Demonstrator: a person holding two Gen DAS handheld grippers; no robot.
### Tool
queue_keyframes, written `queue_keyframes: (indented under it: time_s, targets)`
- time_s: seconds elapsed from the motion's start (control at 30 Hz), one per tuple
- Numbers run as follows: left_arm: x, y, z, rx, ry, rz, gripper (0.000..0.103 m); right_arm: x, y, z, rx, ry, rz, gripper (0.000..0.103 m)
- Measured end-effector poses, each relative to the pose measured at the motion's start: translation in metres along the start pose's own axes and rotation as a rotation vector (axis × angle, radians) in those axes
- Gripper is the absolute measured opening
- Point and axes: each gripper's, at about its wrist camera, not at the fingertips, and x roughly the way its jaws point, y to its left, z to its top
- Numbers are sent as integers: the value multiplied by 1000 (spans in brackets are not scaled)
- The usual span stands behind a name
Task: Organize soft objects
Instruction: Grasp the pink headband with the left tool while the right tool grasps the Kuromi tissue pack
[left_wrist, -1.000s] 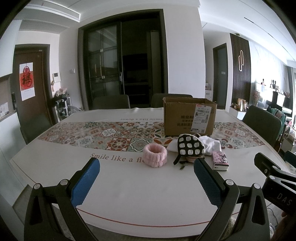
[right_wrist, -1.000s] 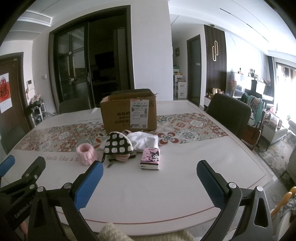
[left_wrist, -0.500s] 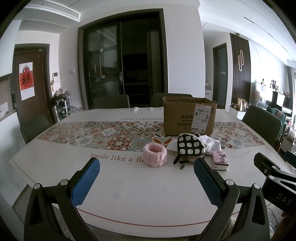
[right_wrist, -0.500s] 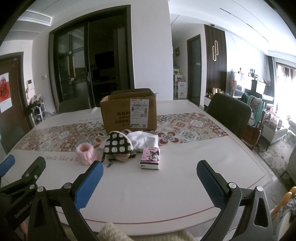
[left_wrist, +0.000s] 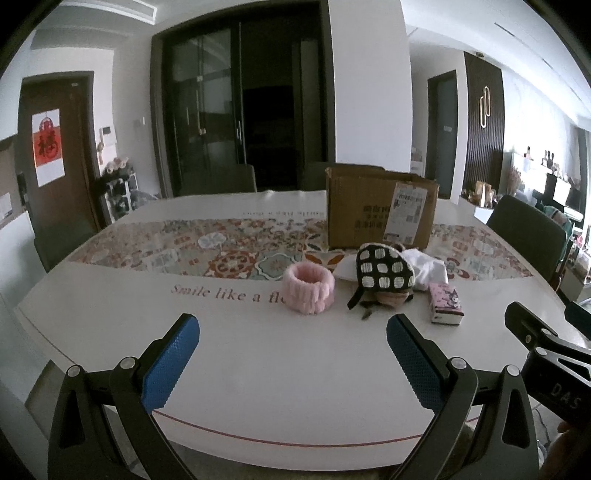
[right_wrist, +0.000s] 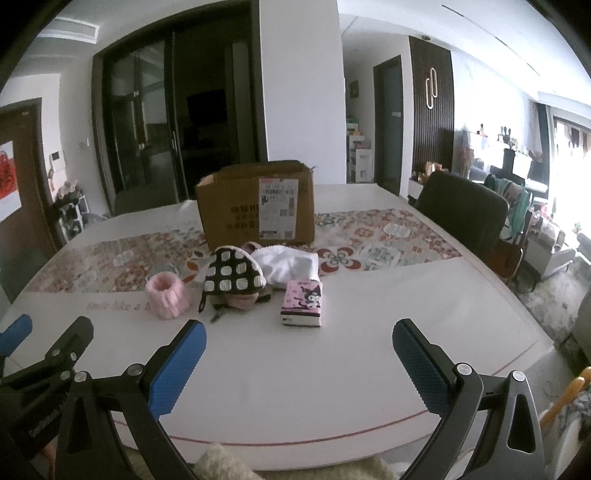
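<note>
Jaws wide, left gripper (left_wrist: 293, 334) — right gripper (right_wrist: 299, 338) — near table (right_wrist: 295, 398) edge

Table (left_wrist: 110, 306): smooth white top with a slight sheen; a printed tile-pattern band runs across its middle.
Cardboard box (left_wrist: 376, 210): matt brown corrugated card on that band, with a white paper shipping label on its front.
Pink headband (left_wrist: 309, 293): fluffy ribbed plush, in front of the box.
Checked pouch (left_wrist: 382, 271): black-and-white knitted-looking cloth, beside the headband.
White cloth (right_wrist: 291, 264): soft, crumpled fabric just behind the pouch.
Tissue pack (right_wrist: 302, 302): glossy pink printed wrapper, near the pouch.
Left gripper (left_wrist: 291, 347) and right gripper (right_wrist: 299, 350): matt black frames with metal screws; finger pads (left_wrist: 171, 363) of blue dimpled rubber-like material.
</note>
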Motion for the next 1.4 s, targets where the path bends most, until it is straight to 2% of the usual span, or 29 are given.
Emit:
queue_keyframes:
  time_s: [0.2,0.57,0.8,1.4]
  targets:
    - [25,-3,0,5,45,-4,103,22,5,1,-5,38,-6,102]
    - [65,-10,16,31,35,4,103,67,9,17,-7,76,-23,102]
    - [102,-13,21,21,76,7,103,100,12,26,9,106,-23,102]
    - [187,-29,20,68,196,7,103,187,9,13,82,279,-48,100]
